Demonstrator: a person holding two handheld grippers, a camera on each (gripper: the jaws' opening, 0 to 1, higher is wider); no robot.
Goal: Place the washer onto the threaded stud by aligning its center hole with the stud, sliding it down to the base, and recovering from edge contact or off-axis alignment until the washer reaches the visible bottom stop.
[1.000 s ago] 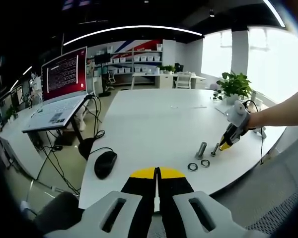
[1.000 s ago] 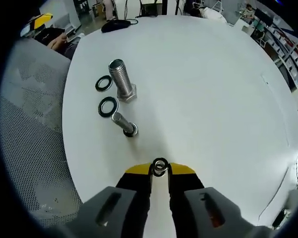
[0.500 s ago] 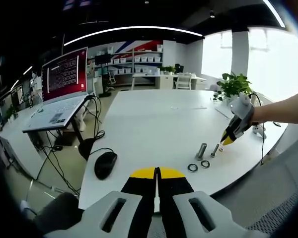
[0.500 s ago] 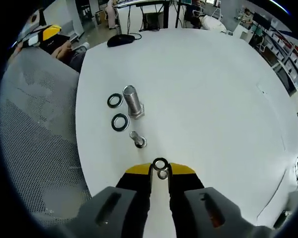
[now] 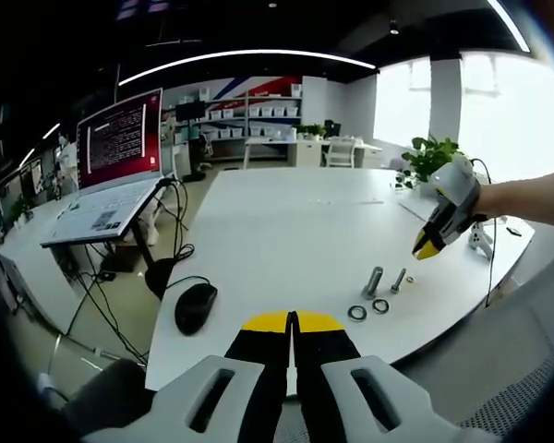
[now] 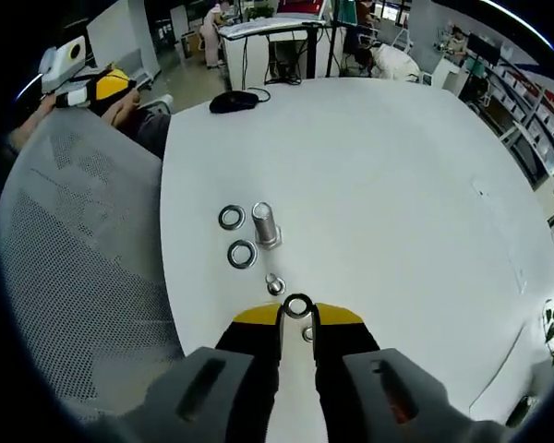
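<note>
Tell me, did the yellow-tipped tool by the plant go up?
Yes. In the left gripper view the right tool has risen off the small stud toward the plant.

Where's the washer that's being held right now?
In the right gripper view, the washer is pinched in the right claw, just above the small stud.

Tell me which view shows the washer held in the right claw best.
The right gripper view: the washer stands pinched between the right claw's tips, its hole plain to see. In the left gripper view that claw hangs far off above the table, and the washer is too small to make out.
</note>
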